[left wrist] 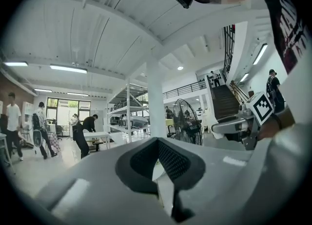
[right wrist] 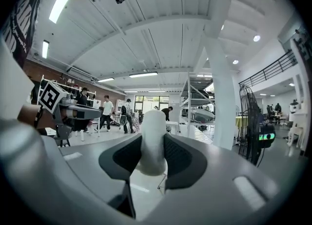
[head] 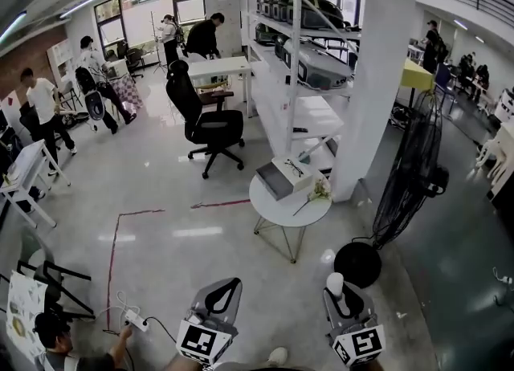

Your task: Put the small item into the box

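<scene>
My right hand-held gripper (head: 340,303) clamps small white rounded plastic item (right wrist: 152,141); left hand-held gripper (head: 222,297) closed, empty. Carry step, I judge. Next: reach white open box (head: 285,177) on round white desk (head: 273,210), well ahead.

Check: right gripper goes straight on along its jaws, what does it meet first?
Way looks free over the glossy grey floor, then probably the round white wire-legged table. The right gripper, shut on a white rounded item, points roughly at it; depth unclear.
</scene>
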The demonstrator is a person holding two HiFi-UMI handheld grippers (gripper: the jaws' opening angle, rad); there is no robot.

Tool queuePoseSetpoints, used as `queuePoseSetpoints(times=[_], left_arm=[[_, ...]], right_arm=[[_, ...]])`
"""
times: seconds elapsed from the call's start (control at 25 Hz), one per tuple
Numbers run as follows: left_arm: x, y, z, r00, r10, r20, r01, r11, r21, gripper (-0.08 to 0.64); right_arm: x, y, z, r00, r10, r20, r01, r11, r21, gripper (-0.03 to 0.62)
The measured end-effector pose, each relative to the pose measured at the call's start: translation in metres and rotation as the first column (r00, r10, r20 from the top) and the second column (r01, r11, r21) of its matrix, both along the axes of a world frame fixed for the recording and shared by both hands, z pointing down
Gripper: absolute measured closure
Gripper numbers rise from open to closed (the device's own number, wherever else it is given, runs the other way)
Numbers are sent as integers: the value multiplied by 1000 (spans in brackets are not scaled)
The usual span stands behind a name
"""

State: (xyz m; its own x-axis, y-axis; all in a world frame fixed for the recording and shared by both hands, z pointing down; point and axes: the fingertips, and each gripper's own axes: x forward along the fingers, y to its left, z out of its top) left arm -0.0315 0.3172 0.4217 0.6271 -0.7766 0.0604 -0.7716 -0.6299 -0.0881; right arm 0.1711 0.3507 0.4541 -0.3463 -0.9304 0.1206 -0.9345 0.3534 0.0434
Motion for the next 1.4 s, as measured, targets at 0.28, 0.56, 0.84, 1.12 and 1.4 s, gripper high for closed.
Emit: queuePoseSetpoints(times=[0.28,0.56,0.84,1.12,1.4], left_arm=[[14,-14,9,1000,-8,6,8,999,-48,560],[12,-35,4,999,-34,5,34,999,-33,560],[1,-73,17,999,-49,-4,49,998,-37,560],[-11,-136,20,1000,-29,-10,29,999,-44,560],[-19,-206,21,1000,-3,-14,2,999,-46,560]], right_arm=[[14,-21,0,1000,-29,2,29,999,-15,434],[10,-42,-1,998,-58,-1,58,998,1,434],[1,-85,6,998,-70,-3,70,998,-5,434],[-16,-142,12,998,-66,-5,66,998,-18,433],[-32,-206,5,999,-46,9,46,999,-6,433]])
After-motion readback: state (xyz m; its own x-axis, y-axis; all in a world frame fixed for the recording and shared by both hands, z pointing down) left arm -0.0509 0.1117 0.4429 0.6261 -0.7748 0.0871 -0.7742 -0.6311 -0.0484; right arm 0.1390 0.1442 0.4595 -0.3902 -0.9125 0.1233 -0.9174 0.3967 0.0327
